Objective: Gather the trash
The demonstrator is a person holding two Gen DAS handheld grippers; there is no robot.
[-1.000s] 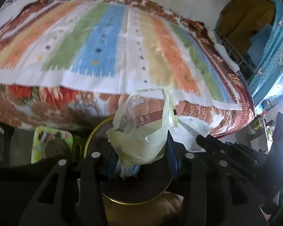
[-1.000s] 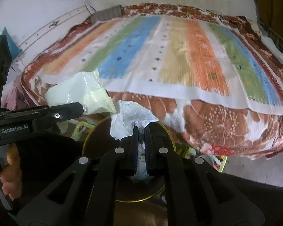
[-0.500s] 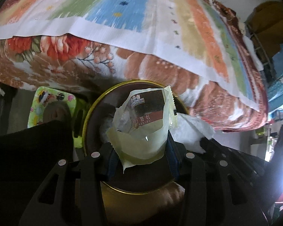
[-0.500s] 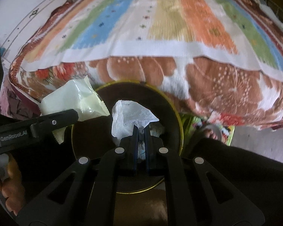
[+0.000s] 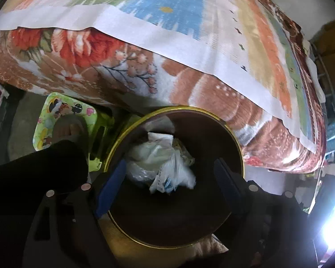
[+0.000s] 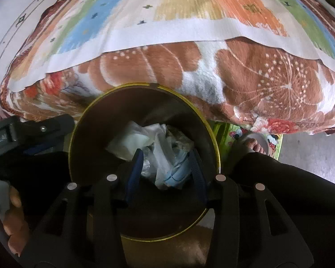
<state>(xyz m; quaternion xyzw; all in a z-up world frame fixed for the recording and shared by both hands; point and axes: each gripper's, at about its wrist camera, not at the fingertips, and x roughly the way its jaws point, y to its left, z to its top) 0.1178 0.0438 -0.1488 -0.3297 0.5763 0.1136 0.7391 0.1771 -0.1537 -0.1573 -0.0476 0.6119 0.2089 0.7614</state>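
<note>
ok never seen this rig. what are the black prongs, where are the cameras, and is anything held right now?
No robot: a person holds a two-finger gripper in each hand, with a fisheye camera on each looking along its fingers. The left gripper and right gripper both hang open, holding nothing, over a round gold-rimmed bin. Crumpled wrappers and tissue lie inside the bin. Behind it is a bed with a striped cover. The right view also shows the left gripper at its edge.
</note>
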